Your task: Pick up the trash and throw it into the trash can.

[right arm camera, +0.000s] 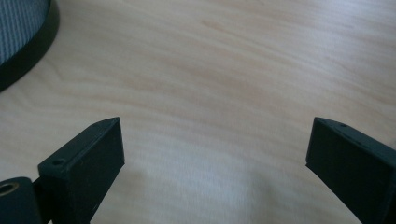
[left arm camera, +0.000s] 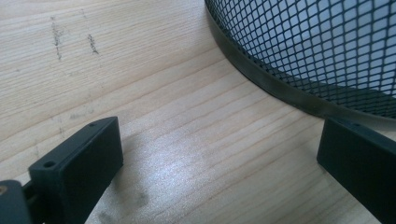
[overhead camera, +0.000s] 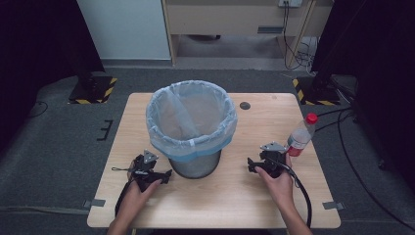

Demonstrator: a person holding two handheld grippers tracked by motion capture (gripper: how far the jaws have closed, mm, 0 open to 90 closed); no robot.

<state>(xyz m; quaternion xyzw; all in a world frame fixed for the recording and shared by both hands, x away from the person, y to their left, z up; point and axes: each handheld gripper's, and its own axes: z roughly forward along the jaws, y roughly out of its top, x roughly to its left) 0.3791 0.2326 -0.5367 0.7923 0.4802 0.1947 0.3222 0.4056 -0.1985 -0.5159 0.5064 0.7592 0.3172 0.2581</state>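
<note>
Both sets of jaws spread wide, nothing between them — the left gripper (overhead camera: 147, 172) sits low by the bin (overhead camera: 192, 128), the right gripper (overhead camera: 264, 164) over bare table (overhead camera: 230, 196). Just beyond it — a bottle (overhead camera: 301, 135), standing near the table's right edge.

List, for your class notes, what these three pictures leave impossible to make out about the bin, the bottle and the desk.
- Black mesh waste bin with pale blue liner: its bottom, high view, hidden by folded liner.
- Clear plastic bottle with red cap: its base, high view, behind the right gripper; label too small.
- Small dark disc on the light wooden table: too small to identify.
</note>
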